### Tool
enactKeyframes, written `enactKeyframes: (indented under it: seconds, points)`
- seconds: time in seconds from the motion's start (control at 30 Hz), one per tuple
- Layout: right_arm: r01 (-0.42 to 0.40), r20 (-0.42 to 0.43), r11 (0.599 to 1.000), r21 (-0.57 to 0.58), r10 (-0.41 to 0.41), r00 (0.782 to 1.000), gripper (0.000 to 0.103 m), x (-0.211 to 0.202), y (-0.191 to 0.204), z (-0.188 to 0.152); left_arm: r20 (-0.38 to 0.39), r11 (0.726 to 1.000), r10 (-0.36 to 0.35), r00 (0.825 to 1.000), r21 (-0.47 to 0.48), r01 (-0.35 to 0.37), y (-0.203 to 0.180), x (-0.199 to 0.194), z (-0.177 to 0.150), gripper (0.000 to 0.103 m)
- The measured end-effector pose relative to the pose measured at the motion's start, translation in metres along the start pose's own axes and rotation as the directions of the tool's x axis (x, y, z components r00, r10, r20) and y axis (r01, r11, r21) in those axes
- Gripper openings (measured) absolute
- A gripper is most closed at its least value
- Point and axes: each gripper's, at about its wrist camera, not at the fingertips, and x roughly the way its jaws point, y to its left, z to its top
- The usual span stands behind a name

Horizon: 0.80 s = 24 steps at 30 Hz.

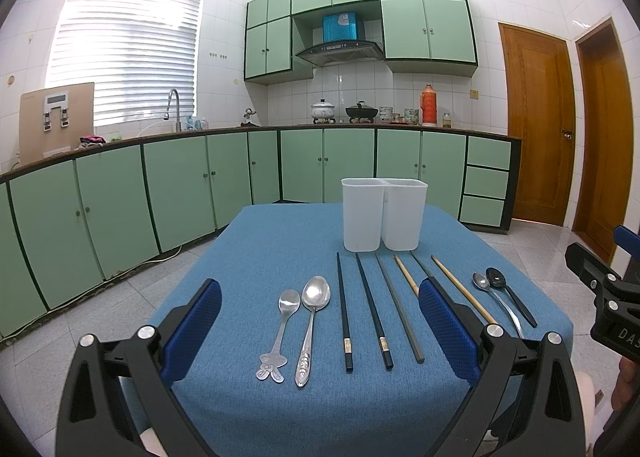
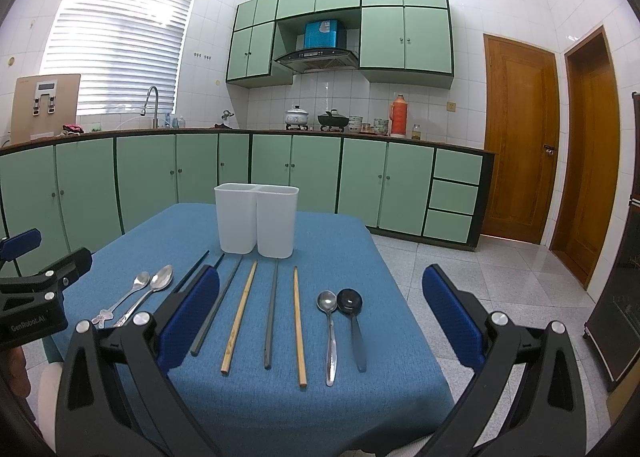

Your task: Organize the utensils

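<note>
- Left gripper (image 1: 320,321): fingers spread wide, holding nothing, hovering above the near edge of the table (image 1: 248,241), over the left part of the utensil row.
- Right gripper (image 2: 320,317): likewise spread wide and empty, above the right part of the row; its blue pads (image 2: 192,313) are well apart.
- Table: covered with a blue cloth; all utensils lie flat on it in one row, handles toward the camera.
- Twin white holder (image 1: 384,213): two joined upright compartments at the far side of the table, just beyond the utensil tips; whether anything lies inside cannot be told from this low angle.
- Small decorated spoon (image 1: 282,331) and large silver spoon (image 1: 312,321): side by side at the left end of the row.
- Black chopsticks (image 1: 344,313): a pair with pale bands near the handle ends, right of the large spoon.
- Grey chopsticks (image 2: 218,307) and wooden chopsticks (image 2: 240,317): four sticks alternating grey, wood, grey, wood across the middle of the row.
- Small silver spoon (image 2: 329,333) and black spoon (image 2: 354,321): just beside each other at the right end.
- Kitchen cabinets (image 1: 180,185): green-fronted, behind the table.
</note>
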Motion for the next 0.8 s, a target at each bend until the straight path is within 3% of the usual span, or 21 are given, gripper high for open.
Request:
enactKeyframes:
  seconds: [0.8]
  points:
    - [-0.001,0.005,1.0,-0.001,0.001,1.0,0.098,-0.0007,0.0004,0.0004,0.004,1.0,0.001,1.0,-0.002,-0.001,0.0012,-0.001,0.0034,0.097]
